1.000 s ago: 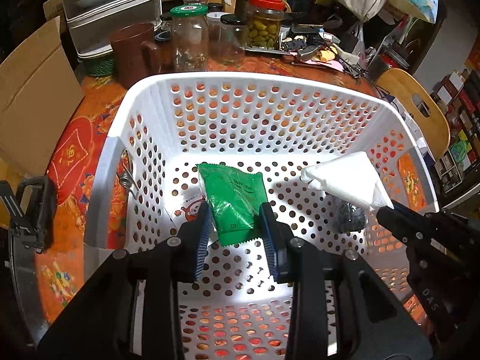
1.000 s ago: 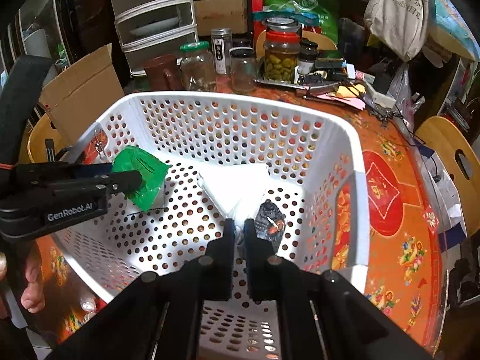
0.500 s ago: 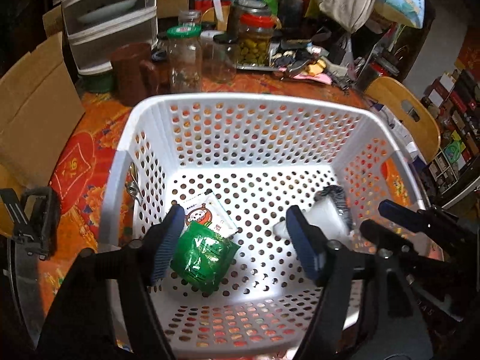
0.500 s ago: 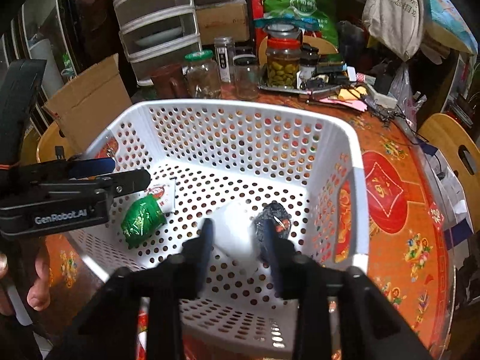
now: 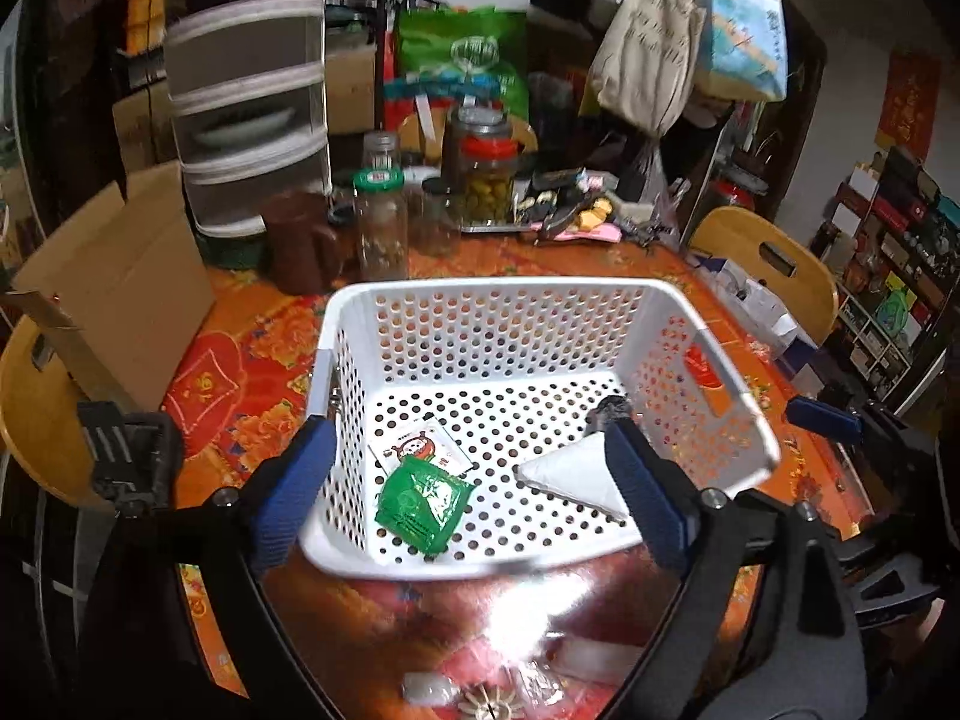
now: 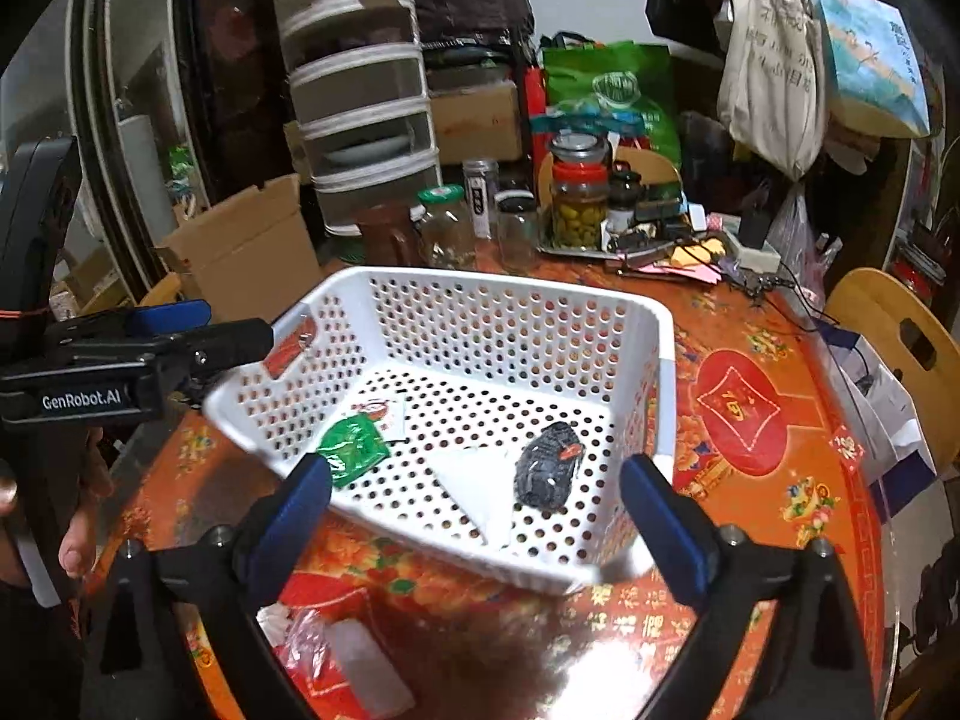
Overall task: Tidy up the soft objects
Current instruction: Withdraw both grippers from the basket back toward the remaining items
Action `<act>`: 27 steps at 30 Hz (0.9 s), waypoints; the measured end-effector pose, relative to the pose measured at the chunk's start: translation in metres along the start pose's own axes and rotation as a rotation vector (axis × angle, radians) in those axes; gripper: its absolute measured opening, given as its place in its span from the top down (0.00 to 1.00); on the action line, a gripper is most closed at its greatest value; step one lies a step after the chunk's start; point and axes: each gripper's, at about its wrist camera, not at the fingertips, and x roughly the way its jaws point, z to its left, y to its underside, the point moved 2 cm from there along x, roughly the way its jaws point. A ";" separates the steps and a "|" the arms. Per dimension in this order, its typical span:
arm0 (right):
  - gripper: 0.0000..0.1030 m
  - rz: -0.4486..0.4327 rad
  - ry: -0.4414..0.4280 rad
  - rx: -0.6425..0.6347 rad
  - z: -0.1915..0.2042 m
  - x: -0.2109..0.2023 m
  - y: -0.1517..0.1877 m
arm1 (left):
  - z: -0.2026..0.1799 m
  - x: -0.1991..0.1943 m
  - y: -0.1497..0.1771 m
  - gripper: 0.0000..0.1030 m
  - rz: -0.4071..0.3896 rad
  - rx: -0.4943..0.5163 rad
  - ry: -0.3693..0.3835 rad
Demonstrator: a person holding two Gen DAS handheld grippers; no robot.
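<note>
Left gripper (image 5: 474,489): jaws spread wide, nothing between the blue pads, held above the near rim of the white perforated basket (image 5: 480,294).

Right gripper (image 6: 474,510): jaws likewise released and wide apart, empty, held over the basket's near corner.

Basket contents, left wrist view: green sachet (image 5: 423,501) lies flat on the basket floor, ahead of the jaws and nearer the left pad. A white sachet with a red cartoon print (image 5: 423,450) lies just beyond it, their edges touching or overlapping. A white folded tissue pack (image 5: 579,477) lies toward the right pad, partly hidden by that pad. A dark object shows past the pad's tip, too hidden to name there.

Right wrist view: that item is a dark crinkled packet (image 6: 546,471) lying ahead of the jaws toward the right pad, just beside the tissue pack; the green sachet sits close beyond the left pad's tip.

The basket rests on a red-and-orange patterned tablecloth (image 6: 774,462). Glass jars (image 5: 378,228) stand beyond the basket's far wall.
</note>
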 end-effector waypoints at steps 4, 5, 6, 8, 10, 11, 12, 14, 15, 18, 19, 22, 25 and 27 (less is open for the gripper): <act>0.01 -0.047 -0.021 0.000 0.007 -0.026 0.016 | -0.007 -0.039 0.021 0.06 -0.067 0.031 0.009; 0.01 -0.056 -0.025 0.003 0.007 -0.032 0.021 | -0.009 -0.048 0.027 0.06 -0.079 0.037 0.009; 0.01 -0.064 -0.028 0.004 0.008 -0.038 0.026 | -0.010 -0.057 0.032 0.06 -0.091 0.037 0.012; 0.01 -0.077 -0.028 0.003 0.009 -0.047 0.034 | -0.010 -0.080 0.045 0.04 -0.118 0.025 0.014; 0.01 -0.097 -0.026 0.005 0.009 -0.060 0.043 | -0.010 -0.097 0.056 0.04 -0.137 0.013 0.024; 0.01 -0.109 -0.027 0.008 0.009 -0.065 0.047 | -0.010 -0.106 0.062 0.03 -0.149 0.011 0.027; 0.01 -0.123 -0.027 0.012 0.009 -0.072 0.052 | -0.011 -0.115 0.070 0.03 -0.157 0.015 0.022; 0.01 -0.142 -0.025 0.014 0.010 -0.082 0.062 | -0.013 -0.127 0.085 0.02 -0.171 0.025 0.013; 0.01 -0.148 -0.026 0.016 0.012 -0.087 0.068 | -0.014 -0.131 0.092 0.01 -0.174 0.029 0.010; 0.01 -0.144 -0.040 0.012 0.016 -0.092 0.086 | -0.013 -0.135 0.118 0.01 -0.156 0.018 0.012; 0.01 -0.140 -0.040 0.008 0.019 -0.092 0.092 | -0.012 -0.134 0.128 0.01 -0.150 0.009 0.008; 0.01 -0.133 -0.044 0.001 0.026 -0.090 0.110 | -0.008 -0.127 0.152 0.01 -0.130 -0.002 -0.016; 0.01 -0.110 -0.069 0.007 0.032 -0.081 0.128 | -0.002 -0.112 0.168 0.01 -0.097 -0.023 -0.022; 0.01 -0.097 -0.077 0.016 0.033 -0.075 0.137 | 0.002 -0.100 0.178 0.01 -0.073 -0.039 -0.018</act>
